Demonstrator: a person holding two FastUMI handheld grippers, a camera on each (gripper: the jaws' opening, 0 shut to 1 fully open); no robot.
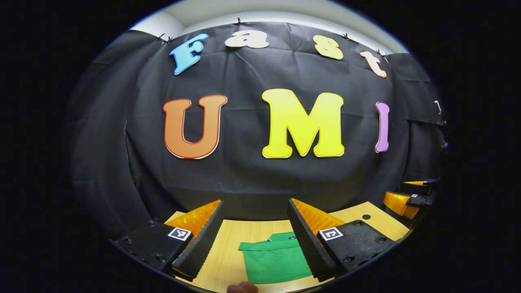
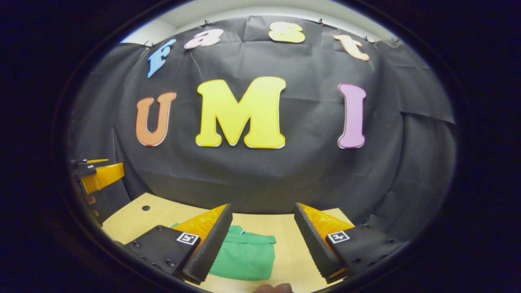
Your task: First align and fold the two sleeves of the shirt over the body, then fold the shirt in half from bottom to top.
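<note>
Left gripper view: left gripper (image 1: 254, 238) held above the bench, fingers spread wide apart, nothing between them. Below the gap lies the green fabric shirt (image 1: 274, 260), folded into a compact rectangle, flat on the pale wooden bench (image 1: 228, 248); its right part is hidden behind the right finger. A fingertip (image 1: 242, 287) shows at the near edge of the bench, just beside the shirt's near corner. Right gripper seen far off (image 1: 411, 197), beyond the bench's right edge; its state cannot be told from here. Right gripper view: right gripper (image 2: 263, 240) also raised, fingers well apart and empty. Shirt (image 2: 244, 256) sits under and just right of its left finger, apart from both fingers. Bench (image 2: 134, 217) has a small dark hole (image 2: 145, 208) near its far left corner. Left gripper (image 2: 97, 173) hangs off the left edge.
</note>
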